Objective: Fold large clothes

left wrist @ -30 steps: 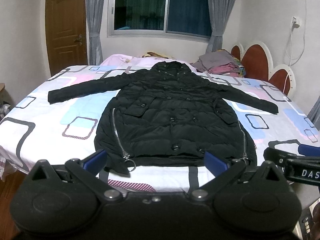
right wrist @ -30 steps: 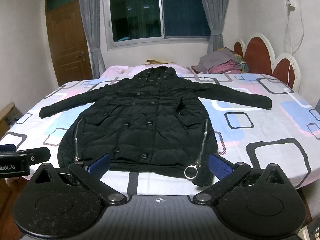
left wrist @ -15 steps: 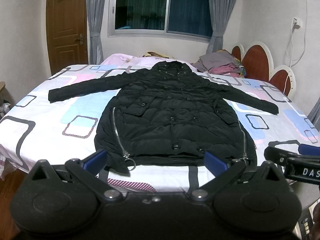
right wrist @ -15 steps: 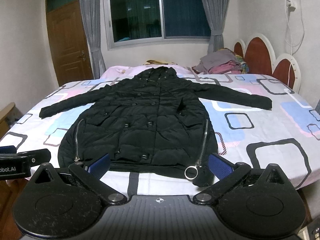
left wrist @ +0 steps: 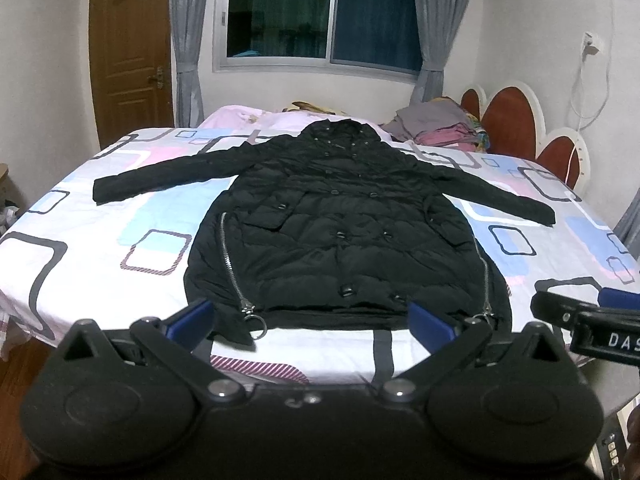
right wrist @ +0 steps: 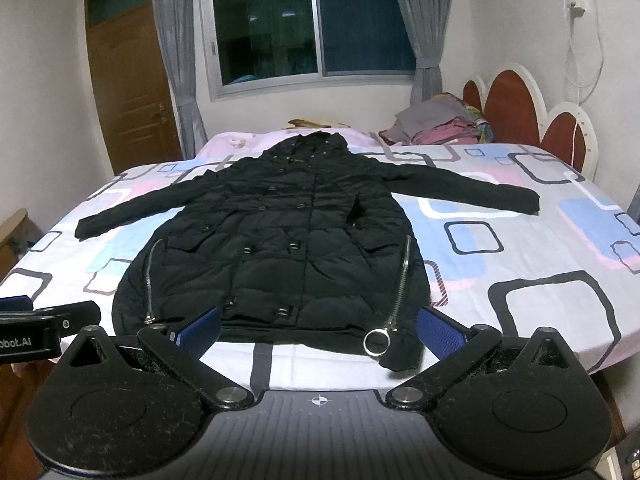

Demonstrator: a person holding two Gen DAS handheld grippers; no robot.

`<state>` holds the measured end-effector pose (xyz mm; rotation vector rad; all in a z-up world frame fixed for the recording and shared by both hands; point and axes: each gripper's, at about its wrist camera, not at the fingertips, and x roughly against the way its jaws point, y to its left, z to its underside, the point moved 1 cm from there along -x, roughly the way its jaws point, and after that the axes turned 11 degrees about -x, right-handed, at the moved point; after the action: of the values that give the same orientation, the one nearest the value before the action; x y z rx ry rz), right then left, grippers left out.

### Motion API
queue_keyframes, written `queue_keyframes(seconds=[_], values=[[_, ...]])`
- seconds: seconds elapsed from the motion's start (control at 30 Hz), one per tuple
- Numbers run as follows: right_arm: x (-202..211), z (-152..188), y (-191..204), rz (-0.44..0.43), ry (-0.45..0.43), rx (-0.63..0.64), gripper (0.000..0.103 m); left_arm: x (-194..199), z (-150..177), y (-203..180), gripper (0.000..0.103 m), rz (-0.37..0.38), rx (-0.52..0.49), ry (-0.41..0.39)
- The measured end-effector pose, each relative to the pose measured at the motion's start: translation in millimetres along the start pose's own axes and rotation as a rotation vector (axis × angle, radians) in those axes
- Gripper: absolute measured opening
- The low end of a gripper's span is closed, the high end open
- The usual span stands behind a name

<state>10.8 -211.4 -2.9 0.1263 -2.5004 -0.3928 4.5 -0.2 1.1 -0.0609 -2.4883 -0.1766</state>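
The black padded coat (left wrist: 344, 232) lies flat and face up on the bed (left wrist: 80, 248), hood toward the far window, hem at the near edge, both sleeves spread wide. Going left to right: the left sleeve (left wrist: 168, 176) reaches toward the far left, well apart from the left gripper (left wrist: 310, 320), whose jaws are spread and hold nothing, poised just short of the hem. A long reach for that cuff could drag the puffy body askew. The left side zipper (left wrist: 234, 264) ends in a metal ring (left wrist: 258, 326) hanging at the hem; a blue pad could snag it or pinch only the slippery top layer, so the fold would slump. The right gripper (right wrist: 318, 326) hovers likewise, jaws spread and empty. Its nearby zipper ring (right wrist: 376, 342) poses the same hazard, and the right hem corner (right wrist: 402, 354) droops over the bed edge, so the coat's weight may pull it off.
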Motion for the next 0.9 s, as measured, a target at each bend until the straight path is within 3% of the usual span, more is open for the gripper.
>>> queue_keyframes(seconds=[0.9], values=[[0.1, -0.6, 7.3, -0.001, 0.003, 0.011, 0.103, 0.4, 4.5, 5.6, 0.103, 0.001, 0.022, -0.010]])
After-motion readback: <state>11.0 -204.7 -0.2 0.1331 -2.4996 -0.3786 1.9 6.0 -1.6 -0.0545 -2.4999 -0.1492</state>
